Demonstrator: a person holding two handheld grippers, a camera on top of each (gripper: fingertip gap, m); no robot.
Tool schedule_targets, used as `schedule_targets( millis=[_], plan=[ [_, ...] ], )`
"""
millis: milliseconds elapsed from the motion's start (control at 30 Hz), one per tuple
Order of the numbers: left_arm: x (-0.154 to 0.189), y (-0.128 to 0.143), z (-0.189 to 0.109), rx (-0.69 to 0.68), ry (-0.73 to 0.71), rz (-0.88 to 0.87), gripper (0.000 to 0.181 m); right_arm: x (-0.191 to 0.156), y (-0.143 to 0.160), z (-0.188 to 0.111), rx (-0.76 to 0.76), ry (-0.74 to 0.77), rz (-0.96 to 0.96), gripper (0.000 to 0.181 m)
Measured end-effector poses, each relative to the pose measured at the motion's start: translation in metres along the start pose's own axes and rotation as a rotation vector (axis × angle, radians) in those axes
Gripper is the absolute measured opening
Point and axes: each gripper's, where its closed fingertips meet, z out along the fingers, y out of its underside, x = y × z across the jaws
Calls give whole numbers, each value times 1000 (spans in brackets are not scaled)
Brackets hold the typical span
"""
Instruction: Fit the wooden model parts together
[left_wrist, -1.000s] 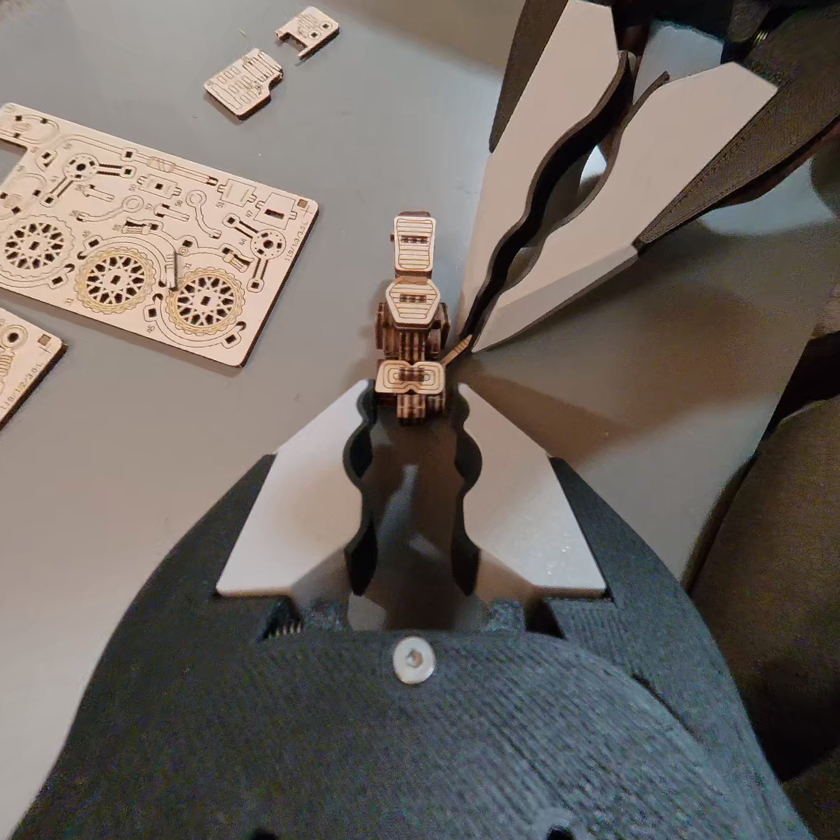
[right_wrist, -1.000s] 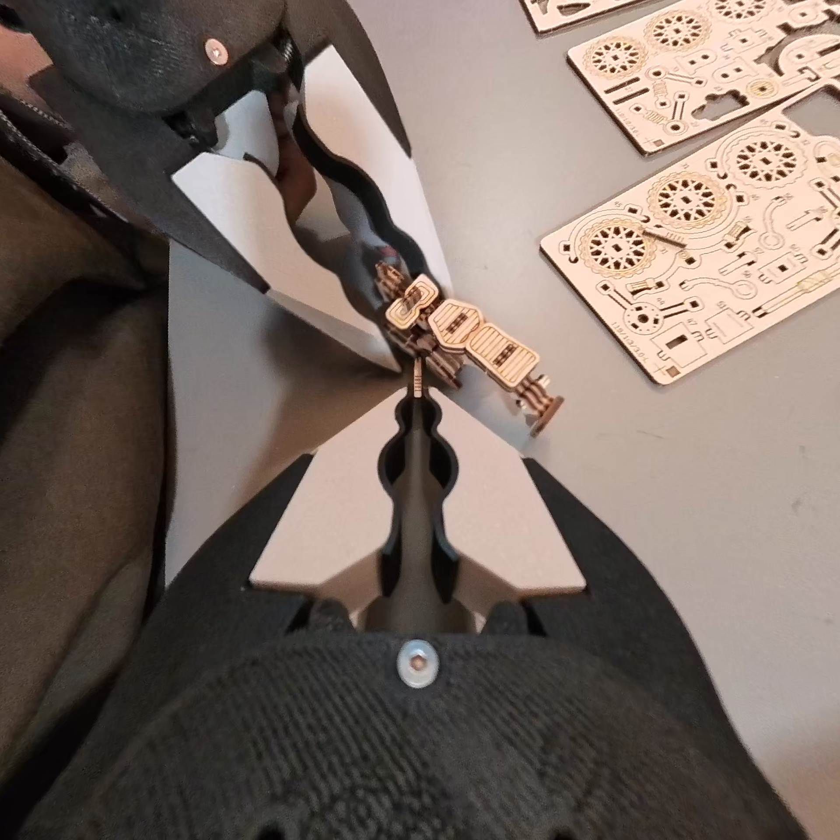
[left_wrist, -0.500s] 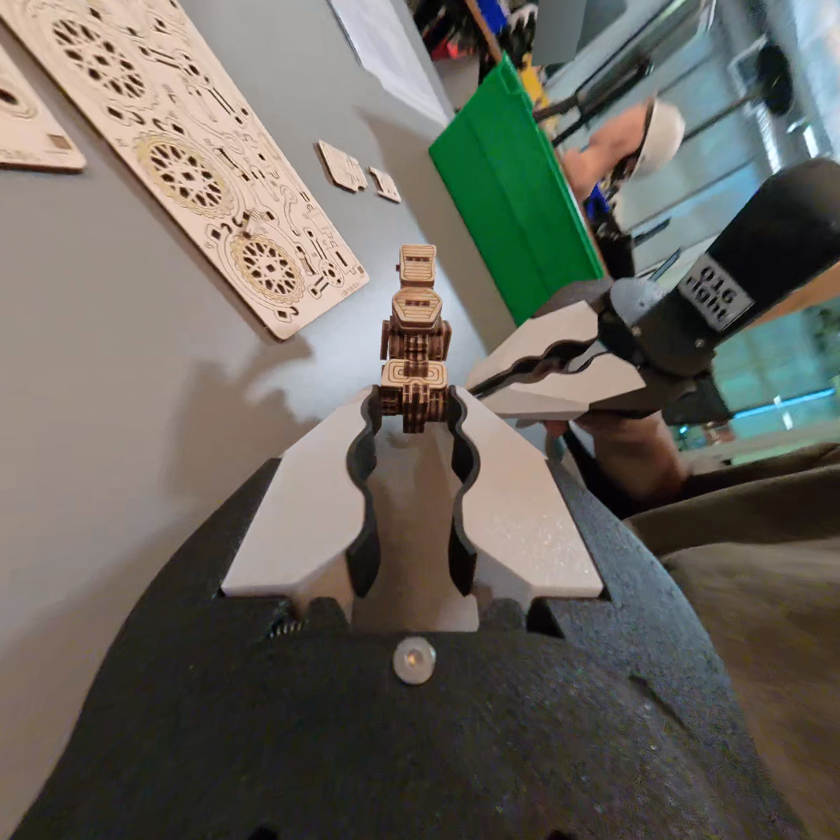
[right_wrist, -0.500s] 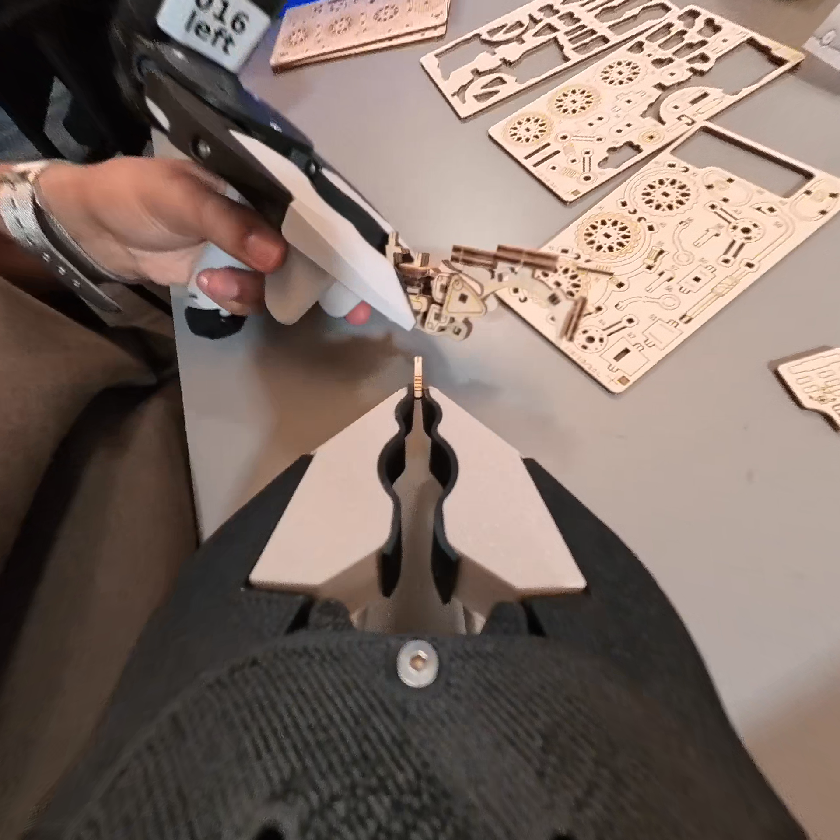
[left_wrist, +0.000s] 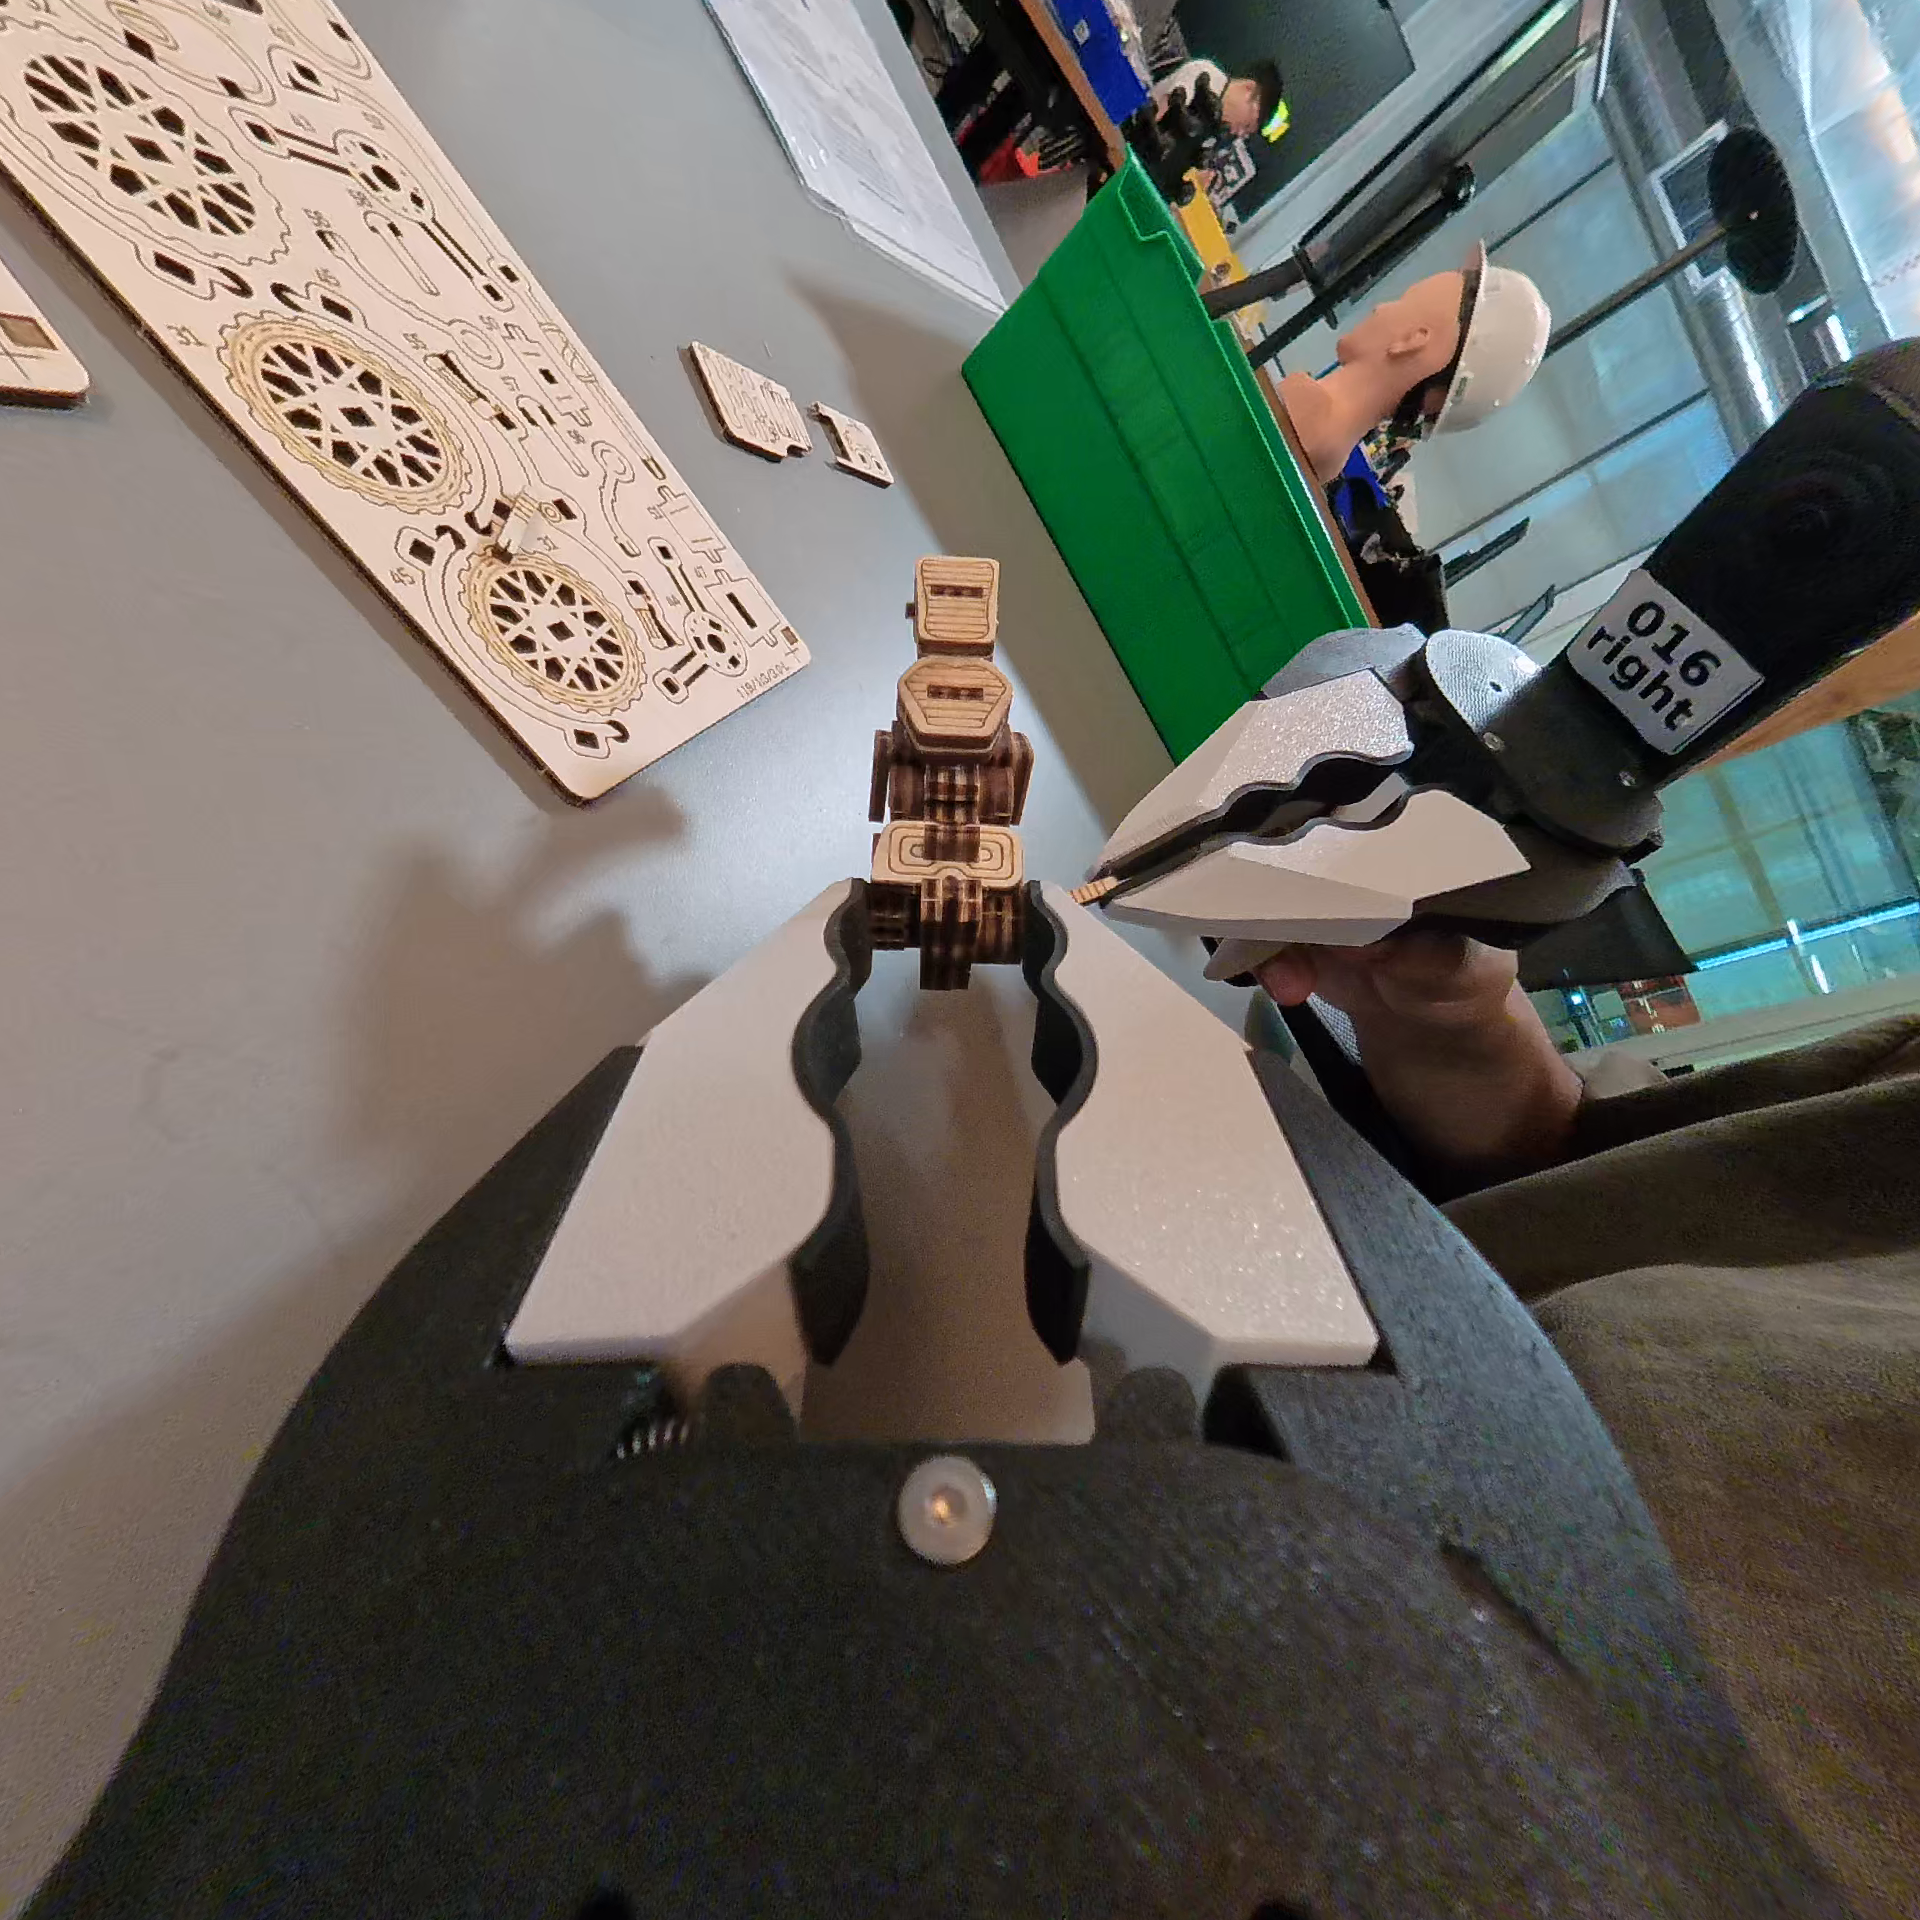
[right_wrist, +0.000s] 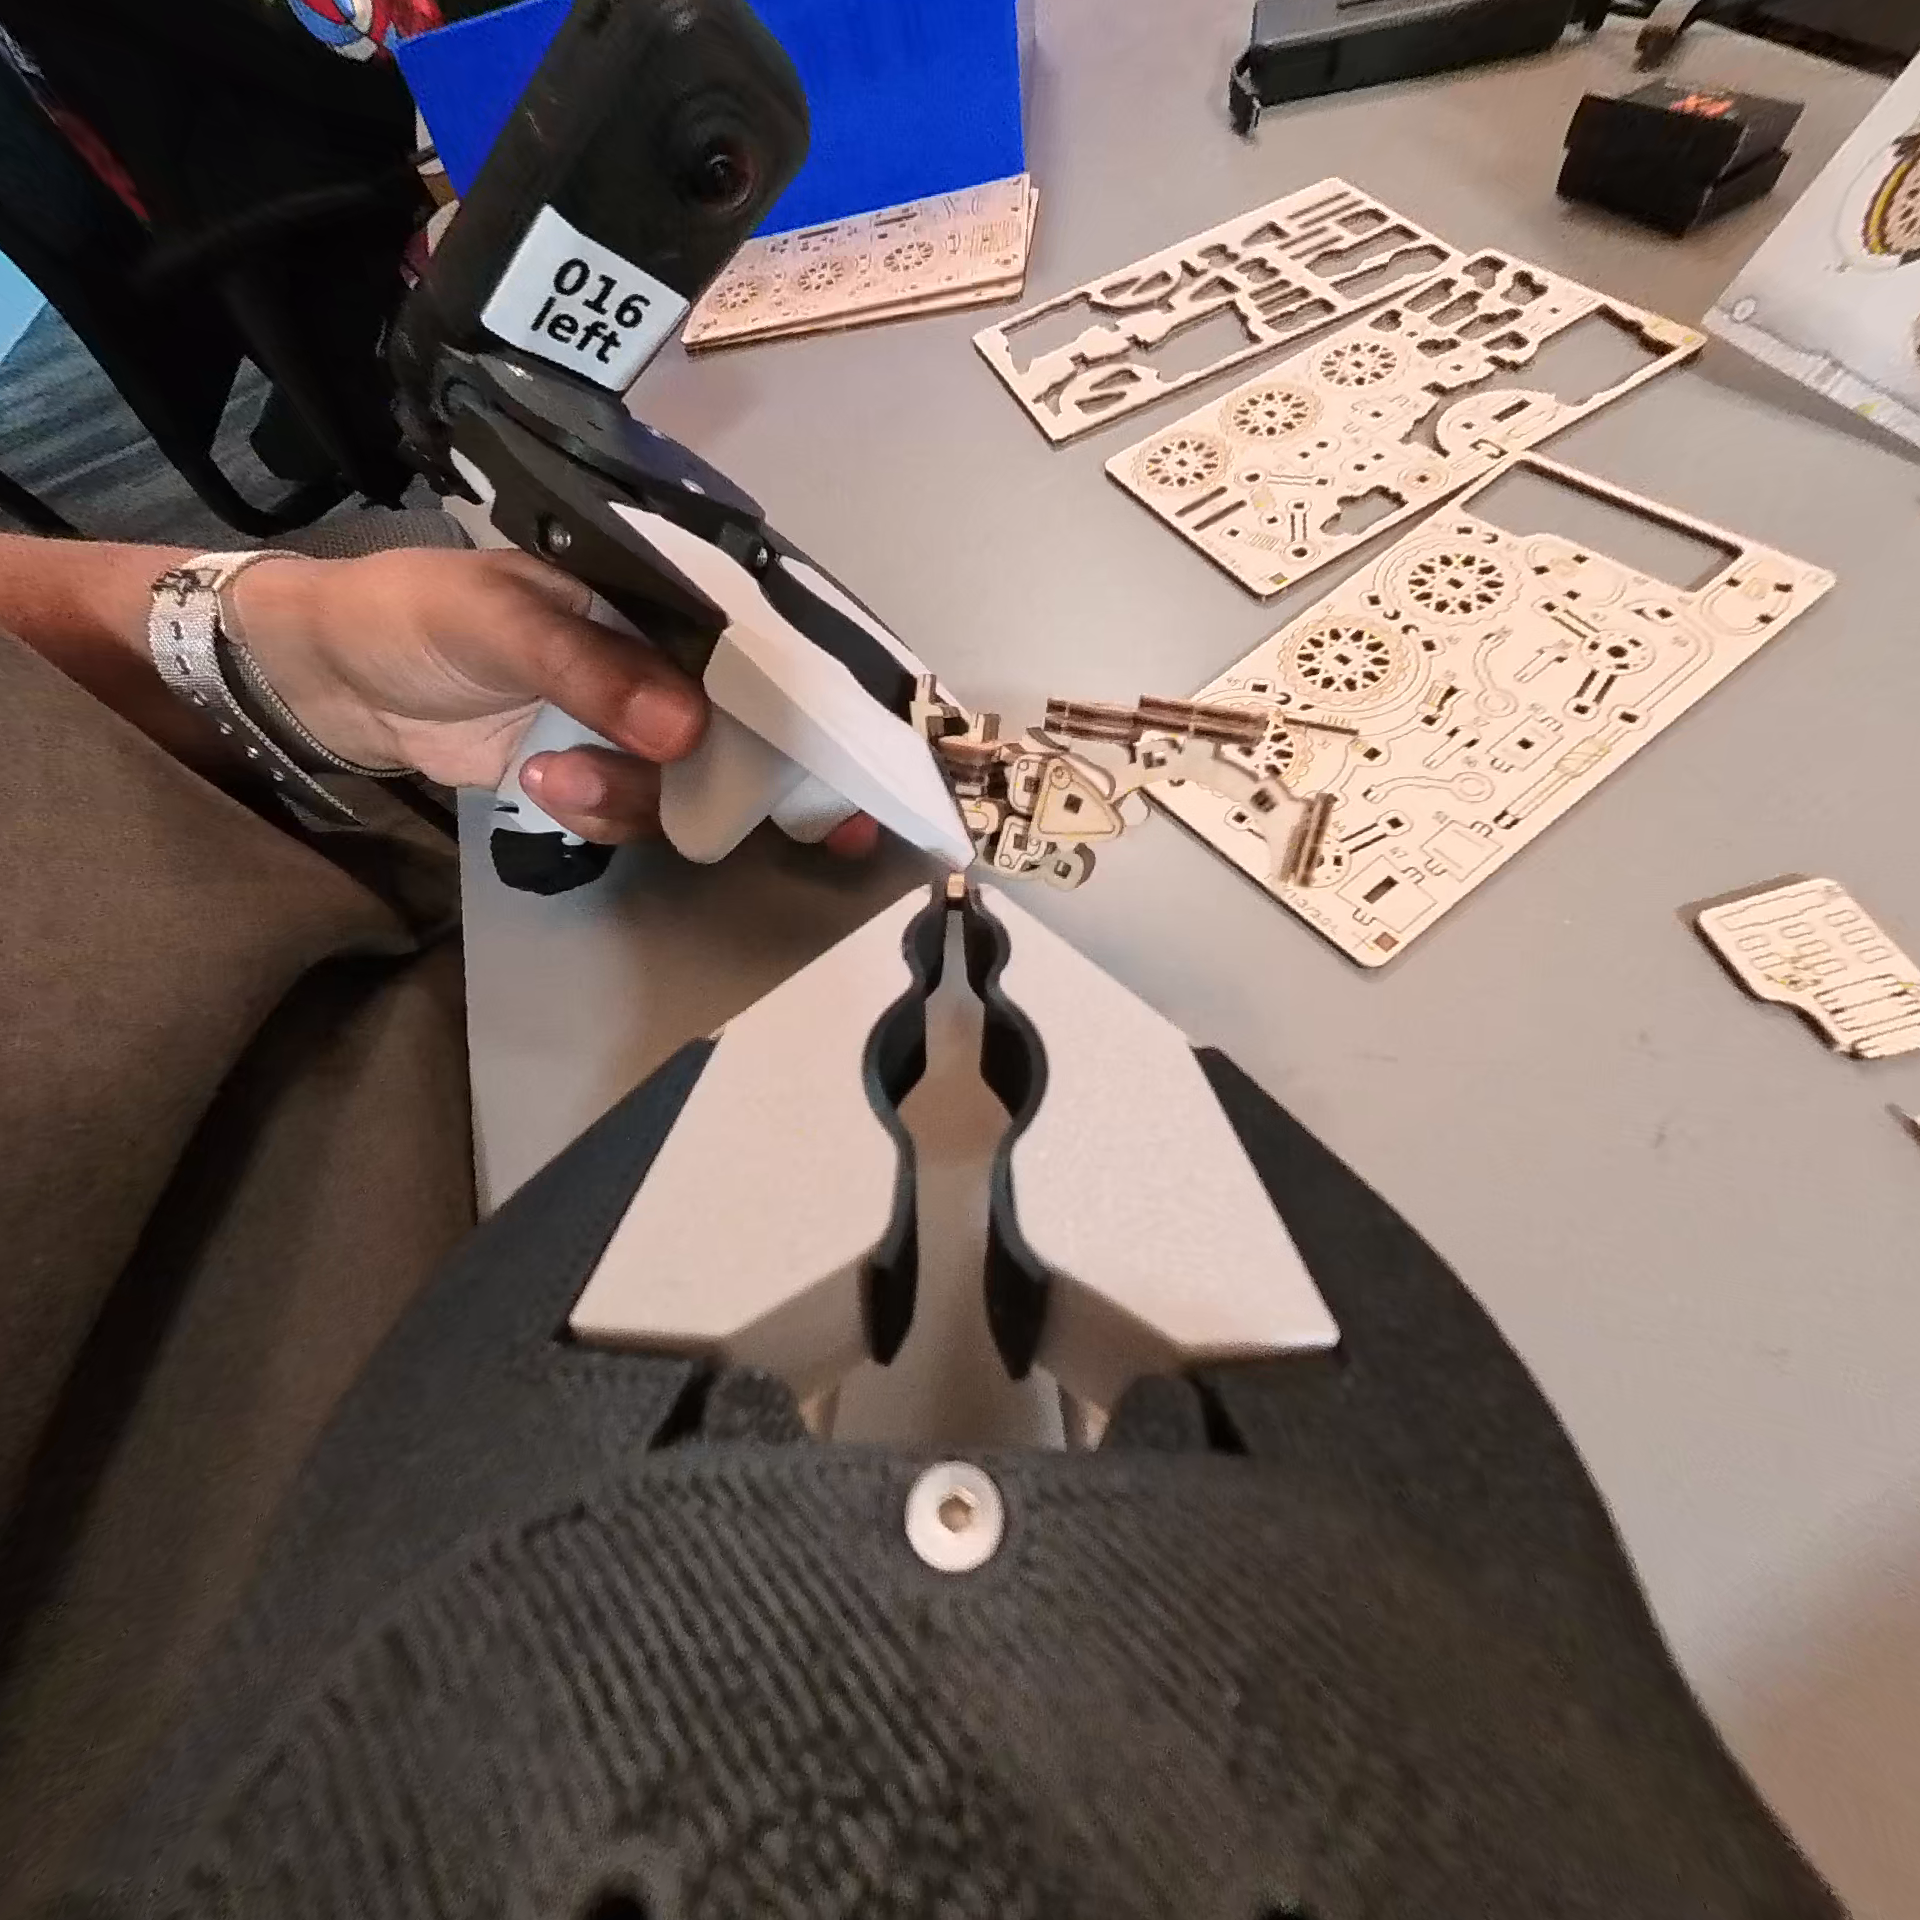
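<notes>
Since a second ago both tools have lifted off the grey surface and tilted up, so the room beyond now shows in the left wrist view; half a second ago the poses were nearly as now. The left gripper is clamped on the base of the model, which stands out past its tips in the air above the surface, with its long arm reaching over the nearest sheet. The right gripper is closed on a small sliver, whose end pokes from its tips just beside the model and apart from it. This looks like a regrip or a better angle for inserting the sliver, which is not yet seated. The left hand holds its tool level, pointing across the right gripper's line; the right tool approaches the model from the side, tips nearly meeting the left gripper's.
</notes>
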Motion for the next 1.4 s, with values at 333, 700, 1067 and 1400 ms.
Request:
schedule_targets(
  millis=[333,700,1067,1400],
  plan=[
    [5,-15,-5,101,103,-189,25,7,-12,-6,60,58,-28,0],
    [15,-15,-3,127,187,-283,25,4,-18,-1,56,150,-138,0],
    [19,-9,-1,74,175,-203,26,7,-18,-3,44,187,-168,1],
    [16,-1,2,2,88,-57,26,5,-13,-2,8,186,-212,0]
  ],
)
